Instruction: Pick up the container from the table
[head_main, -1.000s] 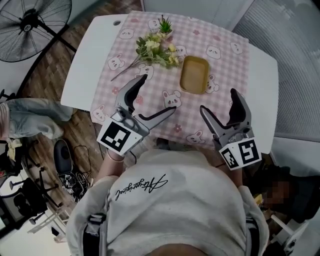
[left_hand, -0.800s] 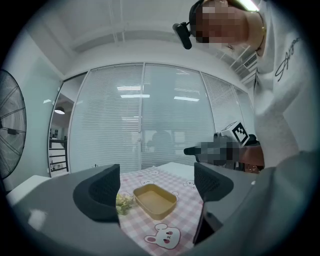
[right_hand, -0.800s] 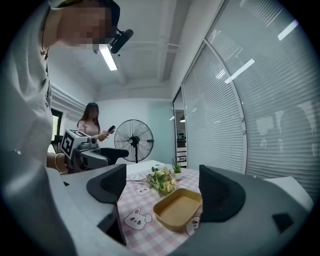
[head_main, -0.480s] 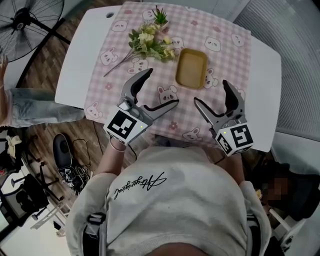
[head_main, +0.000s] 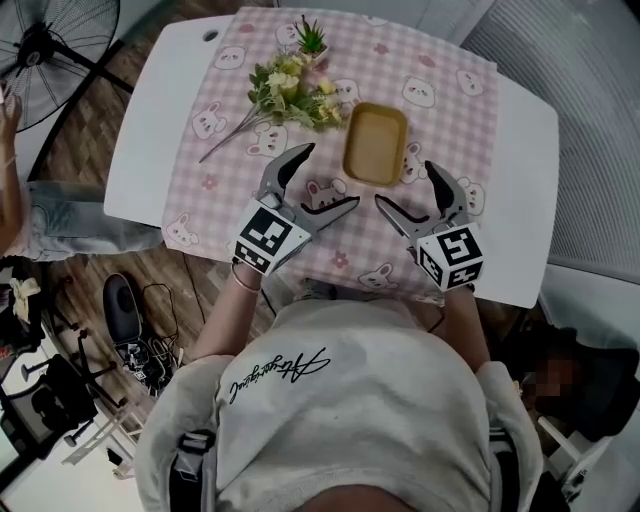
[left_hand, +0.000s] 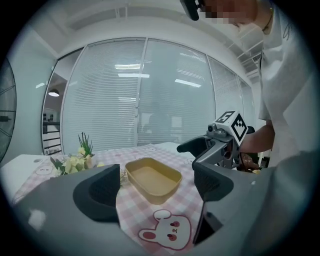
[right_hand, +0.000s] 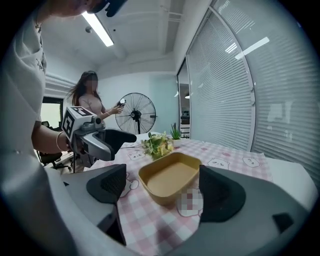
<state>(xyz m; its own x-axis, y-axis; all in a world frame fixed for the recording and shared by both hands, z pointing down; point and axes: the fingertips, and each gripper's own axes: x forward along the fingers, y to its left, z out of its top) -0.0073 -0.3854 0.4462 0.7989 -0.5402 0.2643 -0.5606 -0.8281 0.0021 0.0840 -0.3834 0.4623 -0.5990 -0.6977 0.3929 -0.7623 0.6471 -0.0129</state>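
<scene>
While a white table under a pink checked bunny-print cloth spreads ahead of the left gripper and right gripper, the shallow yellow rectangular container lies empty on it just beyond and between them; both gape wide, jaws holding nothing

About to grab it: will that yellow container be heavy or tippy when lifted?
Probably light: the container looks empty and thin-walled. Its low, wide shape should resist tipping, though a nudge may slide it on the tablecloth. Thin walls might flex when squeezed.
</scene>
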